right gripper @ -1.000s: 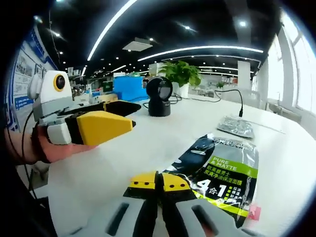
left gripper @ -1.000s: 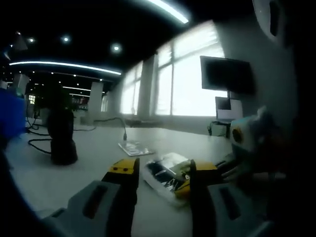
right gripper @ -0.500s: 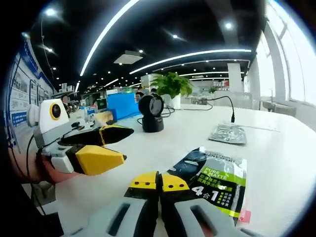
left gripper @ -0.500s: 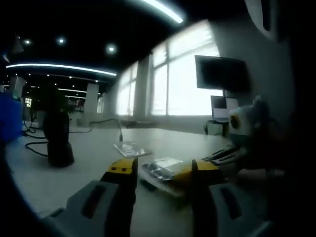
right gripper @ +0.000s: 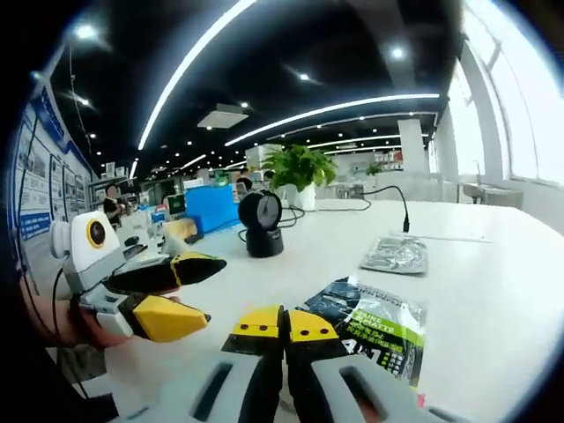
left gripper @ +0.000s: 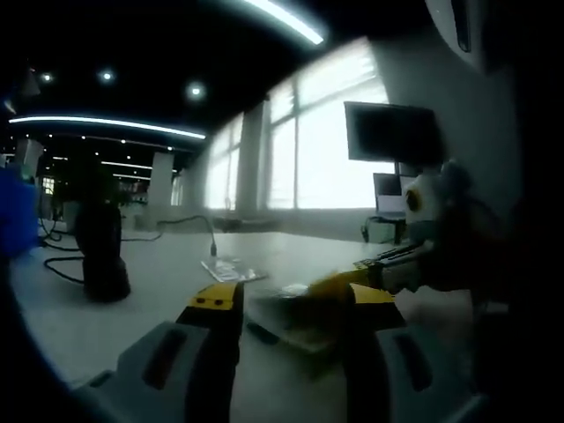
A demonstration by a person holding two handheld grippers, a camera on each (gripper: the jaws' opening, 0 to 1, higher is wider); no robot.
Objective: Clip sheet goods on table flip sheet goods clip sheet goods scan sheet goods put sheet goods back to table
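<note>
Left tongs [right gripper: 172, 291]: yellow-tipped jaws spread apart, empty, hovering above white counter [right gripper: 493, 282], left of right tongs. Black dome-headed scanner [right gripper: 261, 222] beyond left tongs, far side of counter. Right tongs [right gripper: 284, 322]: jaws pressed together on near edge of flat black-and-green printed sachet [right gripper: 374, 322], which extends forward-right from tips, seemingly lifted off counter. Small silver foil sachet [right gripper: 395, 254] lies farther ahead, right. Judgement: first clip done; flip, re-clip, scan, return remain.

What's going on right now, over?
Right gripper shut on sachet. Left gripper open, empty, beside it. Scanner stands beyond; second packet lies nearby.
</note>
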